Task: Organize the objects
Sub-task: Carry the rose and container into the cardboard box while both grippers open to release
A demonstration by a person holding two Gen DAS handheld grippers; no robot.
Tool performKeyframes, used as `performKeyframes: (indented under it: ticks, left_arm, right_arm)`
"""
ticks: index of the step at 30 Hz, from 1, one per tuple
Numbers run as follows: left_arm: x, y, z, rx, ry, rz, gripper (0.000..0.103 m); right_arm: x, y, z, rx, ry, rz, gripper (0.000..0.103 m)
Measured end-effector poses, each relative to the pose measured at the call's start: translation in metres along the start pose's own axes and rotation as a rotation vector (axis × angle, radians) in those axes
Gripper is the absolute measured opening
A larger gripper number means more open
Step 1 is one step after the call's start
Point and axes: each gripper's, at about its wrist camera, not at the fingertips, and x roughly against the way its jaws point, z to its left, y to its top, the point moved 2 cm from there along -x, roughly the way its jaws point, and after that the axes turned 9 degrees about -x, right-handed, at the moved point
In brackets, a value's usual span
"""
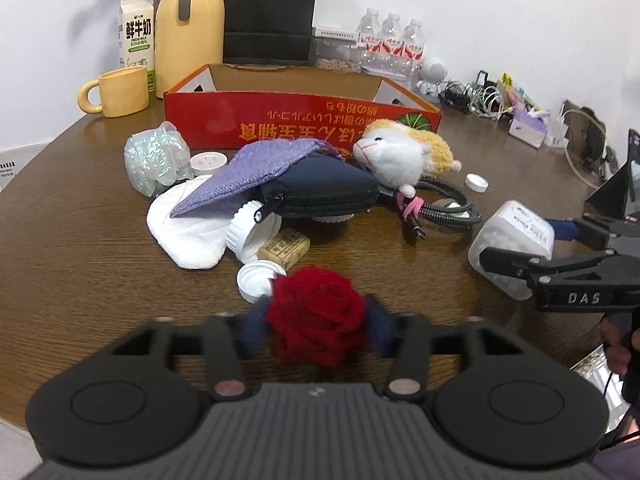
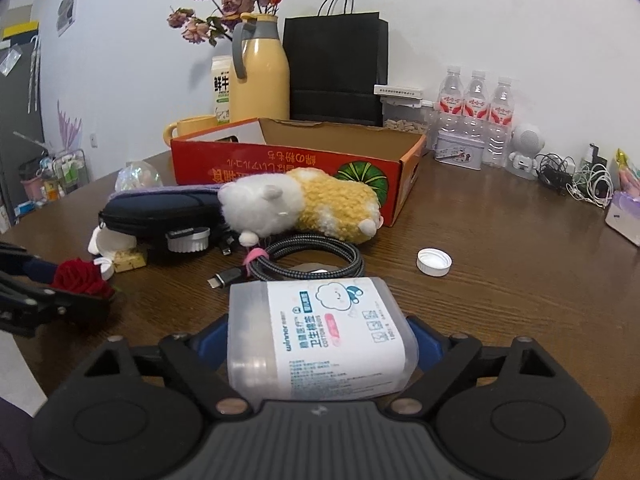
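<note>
My left gripper (image 1: 316, 326) is shut on a red rose (image 1: 316, 312), held just above the wooden table near its front; the rose also shows in the right wrist view (image 2: 80, 278). My right gripper (image 2: 316, 340) is shut on a clear cotton-swab box (image 2: 320, 340) with a white label; the box also shows at the right of the left wrist view (image 1: 508, 248). An open red cardboard box (image 1: 304, 120) stands behind a pile: plush hamster (image 1: 400, 152), dark zip pouch (image 1: 324, 188), purple cloth (image 1: 248, 176), coiled cable (image 1: 444, 208).
White caps (image 1: 256, 280) (image 2: 434, 262), a white jar (image 1: 252, 232), a small yellow packet (image 1: 284, 248) and a white cloth (image 1: 188, 232) lie near the pile. A yellow mug (image 1: 120, 92), thermos (image 1: 188, 28), milk carton, black bag and water bottles (image 2: 476, 108) line the back.
</note>
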Motion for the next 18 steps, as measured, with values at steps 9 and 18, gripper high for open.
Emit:
performKeyframes:
  ticks: [9,18]
  left_arm:
    - [0.017,-0.001,0.013,0.016,-0.009,-0.068,0.039]
    - [0.042,0.035,0.033,0.006,0.017,-0.228,0.039]
  right_arm:
    - [0.014,0.001,0.021,-0.023,-0.017,-0.057,0.088]
    - [0.021,0.031,0.043,-0.007,-0.037,-0.141,0.088]
